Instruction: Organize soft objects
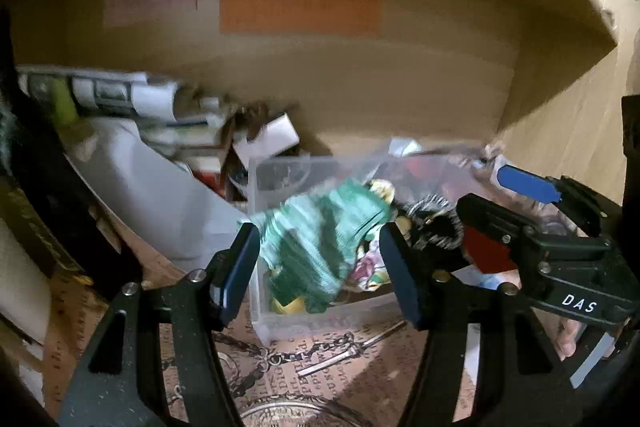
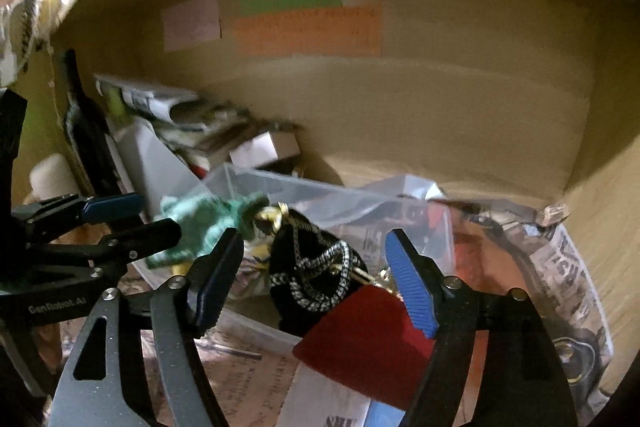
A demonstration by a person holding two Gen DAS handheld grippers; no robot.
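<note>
A green knitted soft piece lies over the near corner of a clear plastic bin, with yellow and flowered cloth under it. My left gripper is open, its fingers on either side of the green piece. In the right wrist view the green piece sits at left beside the left gripper's fingers. My right gripper is open over a black pouch with a black-and-white cord and a red cloth. The right gripper shows at right in the left wrist view.
All this is inside a cardboard box with orange and green labels. Rolled papers and a white carton lie at back left. A clear bag and crumpled newspaper lie at right. Printed paper with a chain covers the floor.
</note>
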